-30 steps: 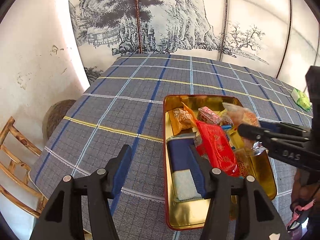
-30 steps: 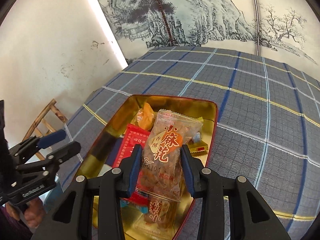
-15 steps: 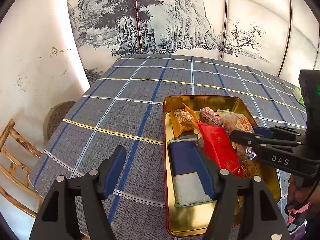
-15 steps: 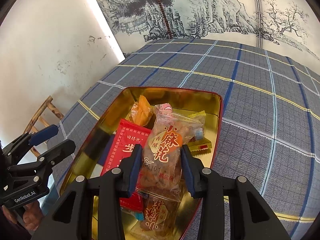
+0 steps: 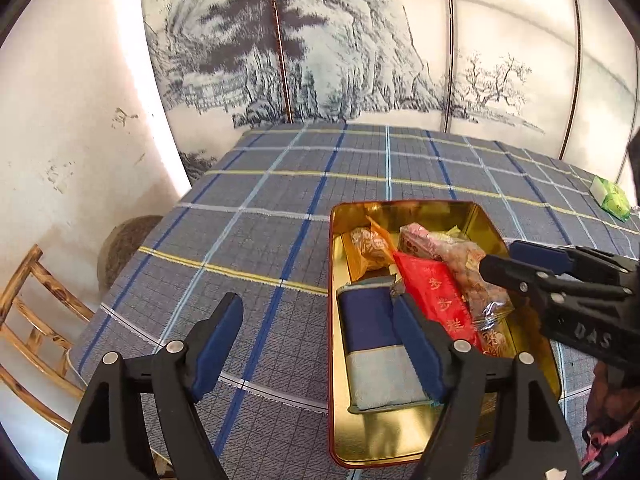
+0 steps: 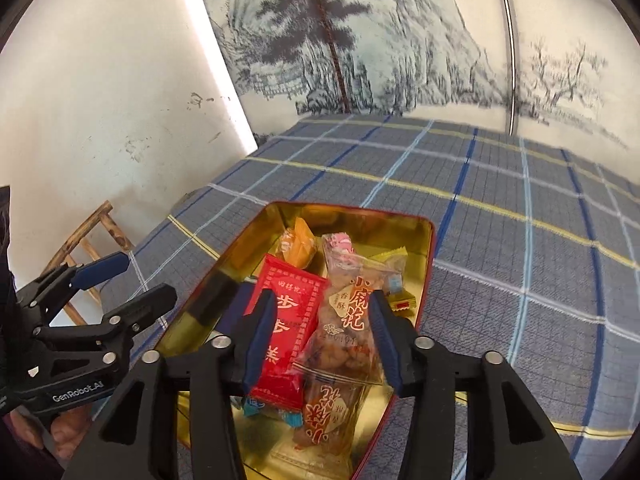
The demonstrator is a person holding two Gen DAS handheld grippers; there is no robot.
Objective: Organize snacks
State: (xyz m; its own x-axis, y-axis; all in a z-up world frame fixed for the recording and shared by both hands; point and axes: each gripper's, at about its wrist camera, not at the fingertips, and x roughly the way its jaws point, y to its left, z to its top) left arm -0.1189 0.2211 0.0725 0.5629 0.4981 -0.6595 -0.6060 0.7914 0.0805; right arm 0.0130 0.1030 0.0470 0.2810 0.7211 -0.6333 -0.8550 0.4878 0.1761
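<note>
My right tool (image 6: pixel 322 328) is opening, its pads clear of the clear twist-snack packet (image 6: pixel 348 328) that lies between them on the other snacks in the gold tin (image 6: pixel 426 248). My left tool (image 5: pixel 316 340) is opening too, gripping nothing, one finger over the plaid surface (image 5: pixel 248 240) and the other over the navy packet (image 5: pixel 370 328) in the tin.
</note>
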